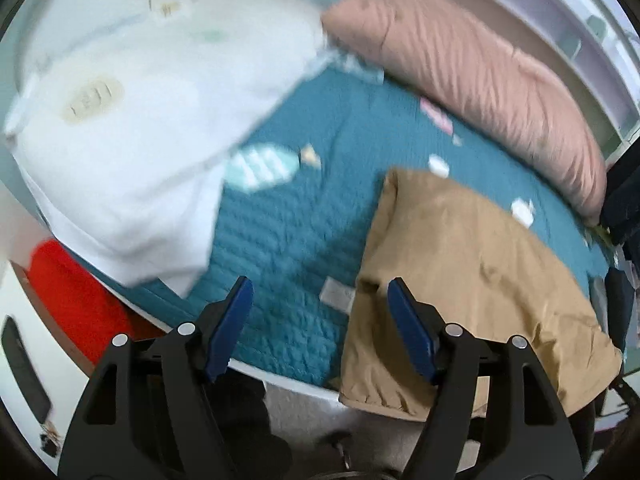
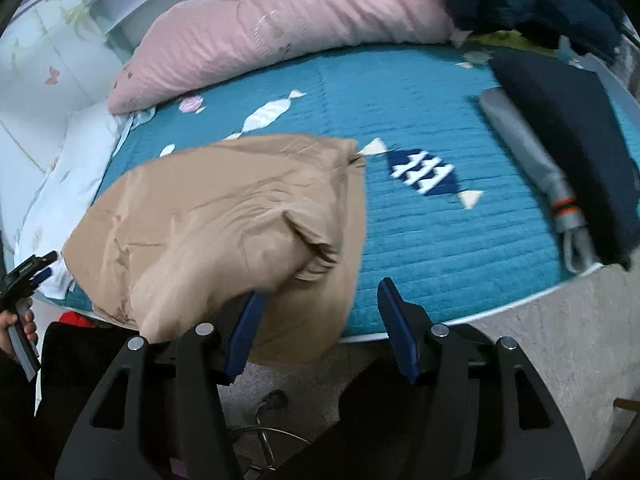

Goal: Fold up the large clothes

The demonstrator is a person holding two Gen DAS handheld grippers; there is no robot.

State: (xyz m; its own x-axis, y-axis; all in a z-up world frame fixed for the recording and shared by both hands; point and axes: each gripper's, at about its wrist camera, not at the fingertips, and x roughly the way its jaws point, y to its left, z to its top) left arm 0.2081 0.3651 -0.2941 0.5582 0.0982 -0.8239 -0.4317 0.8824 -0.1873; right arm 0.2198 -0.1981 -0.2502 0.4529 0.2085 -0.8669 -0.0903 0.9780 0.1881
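Both grippers — left (image 1: 320,300), right (image 2: 320,302) — gape above the tan garment (image 2: 224,216).

The tan garment (image 2: 224,224) lies folded and rumpled, overhanging the bed's near edge.

Through the left wrist camera I see my left tongs (image 1: 320,300) spread wide, blue pads (image 1: 234,326) apart with nothing between them, held above the near edge of the bed (image 1: 288,240). The bed carries a teal quilted cover printed with candy shapes. A tan garment (image 1: 472,280) lies folded on the right side of it, its lower edge draping over the bed's rim; the right pad sits in front of its left edge. A white pillow (image 1: 132,148) lies at the left, blurred. A long pink pillow (image 1: 472,76) runs along the far side. Something red (image 1: 76,300) shows below the white pillow, past the bed's edge.
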